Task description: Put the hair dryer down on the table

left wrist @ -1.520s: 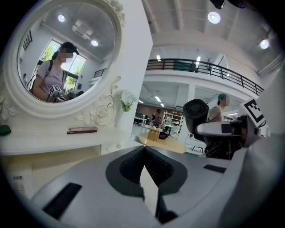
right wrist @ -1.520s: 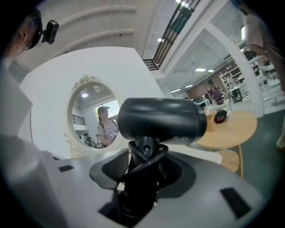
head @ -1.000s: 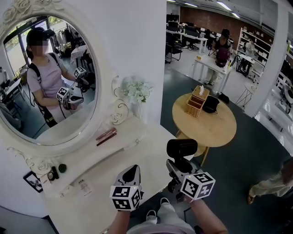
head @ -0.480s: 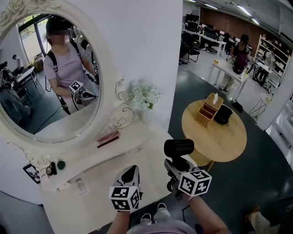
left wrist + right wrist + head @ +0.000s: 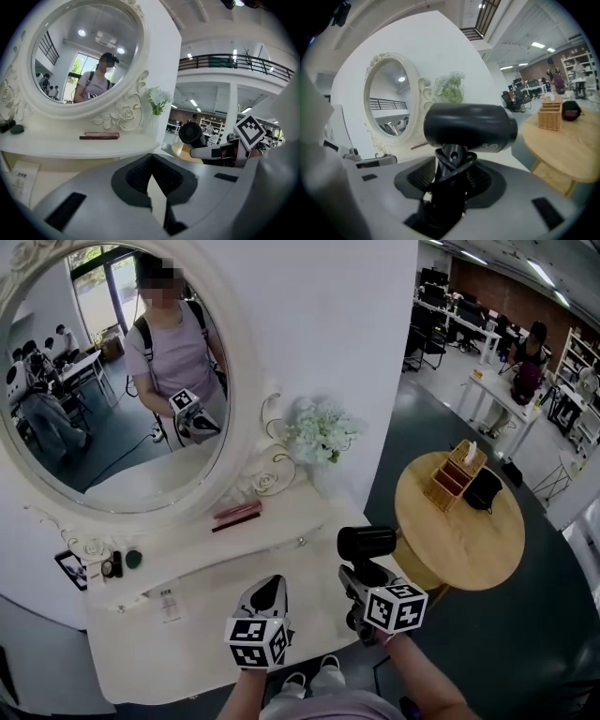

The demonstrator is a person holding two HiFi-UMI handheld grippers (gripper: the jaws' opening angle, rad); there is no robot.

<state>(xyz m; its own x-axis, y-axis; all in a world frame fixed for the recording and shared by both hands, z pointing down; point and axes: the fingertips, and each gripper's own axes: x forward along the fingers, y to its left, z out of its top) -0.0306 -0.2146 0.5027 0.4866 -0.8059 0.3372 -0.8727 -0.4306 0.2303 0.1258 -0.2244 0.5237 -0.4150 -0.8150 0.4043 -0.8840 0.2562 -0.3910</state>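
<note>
- Black hair dryer (image 5: pixel 367 542) hangs above the vanity table's (image 5: pixel 178 643) right edge, its handle pinched in the right gripper (image 5: pixel 353 576).
- Left gripper (image 5: pixel 270 585) hovers over the table, jaws pressed together, empty.

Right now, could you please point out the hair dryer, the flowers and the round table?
hair dryer (image 5: pixel 367 542): head view, black barrel.
flowers (image 5: pixel 322 430): head view, middle of bunch.
round table (image 5: pixel 469 549): head view, bare wooden top.
</note>
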